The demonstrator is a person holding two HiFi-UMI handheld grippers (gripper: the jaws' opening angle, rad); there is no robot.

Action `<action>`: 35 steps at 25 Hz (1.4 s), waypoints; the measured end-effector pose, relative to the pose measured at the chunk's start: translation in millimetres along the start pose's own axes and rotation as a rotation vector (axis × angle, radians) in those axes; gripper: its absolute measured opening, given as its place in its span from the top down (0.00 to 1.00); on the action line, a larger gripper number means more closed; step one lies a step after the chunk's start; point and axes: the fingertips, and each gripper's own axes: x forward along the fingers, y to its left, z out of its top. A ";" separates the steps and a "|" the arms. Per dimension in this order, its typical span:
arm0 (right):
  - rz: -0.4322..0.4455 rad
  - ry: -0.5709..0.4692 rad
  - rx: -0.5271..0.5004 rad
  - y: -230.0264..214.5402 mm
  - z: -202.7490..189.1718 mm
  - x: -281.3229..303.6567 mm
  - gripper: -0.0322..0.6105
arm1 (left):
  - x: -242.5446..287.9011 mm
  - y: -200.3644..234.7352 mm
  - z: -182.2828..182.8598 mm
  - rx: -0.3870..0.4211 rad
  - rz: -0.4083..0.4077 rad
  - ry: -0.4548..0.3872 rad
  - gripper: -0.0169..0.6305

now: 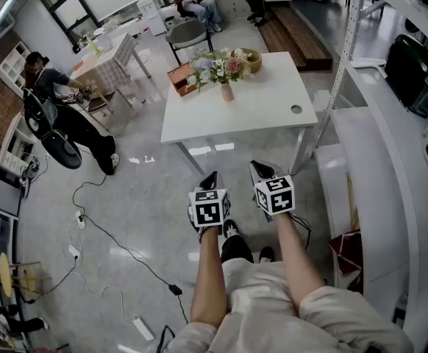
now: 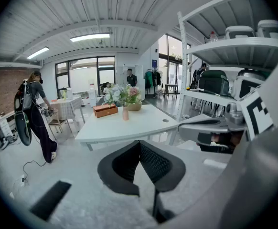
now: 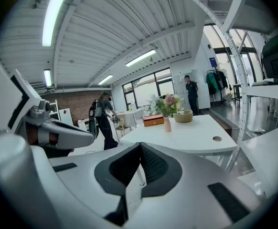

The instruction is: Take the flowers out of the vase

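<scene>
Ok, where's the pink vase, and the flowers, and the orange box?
pink vase (image 1: 227,92), head view, middle of its body.
flowers (image 1: 233,66), head view, on the pink bloom.
orange box (image 1: 179,79), head view, on its top.

Wears pale clothing (image 1: 262,300), black shoes (image 1: 231,230). Carries grey left gripper (image 1: 211,176), right gripper (image 1: 258,168): black ribbed pads (image 2: 153,163), black-and-white marker cubes (image 1: 207,208) behind jaws.

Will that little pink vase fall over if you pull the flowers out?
It probably tips easily: the pink vase looks slim and tall, and the flowers spread much wider than it, so it seems top-heavy. It likely slides too, since the white table looks smooth. Steadying it while pulling seems wise.
</scene>
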 end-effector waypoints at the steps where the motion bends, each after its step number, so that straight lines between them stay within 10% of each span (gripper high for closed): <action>1: 0.006 0.012 -0.008 1.3 -3.6 3.8 0.94 | 5.2 0.0 -2.6 -0.006 -0.009 0.013 0.96; 35: -0.046 0.015 0.183 -81.6 52.7 183.6 0.94 | 183.6 64.7 109.7 0.038 -0.298 -0.050 0.96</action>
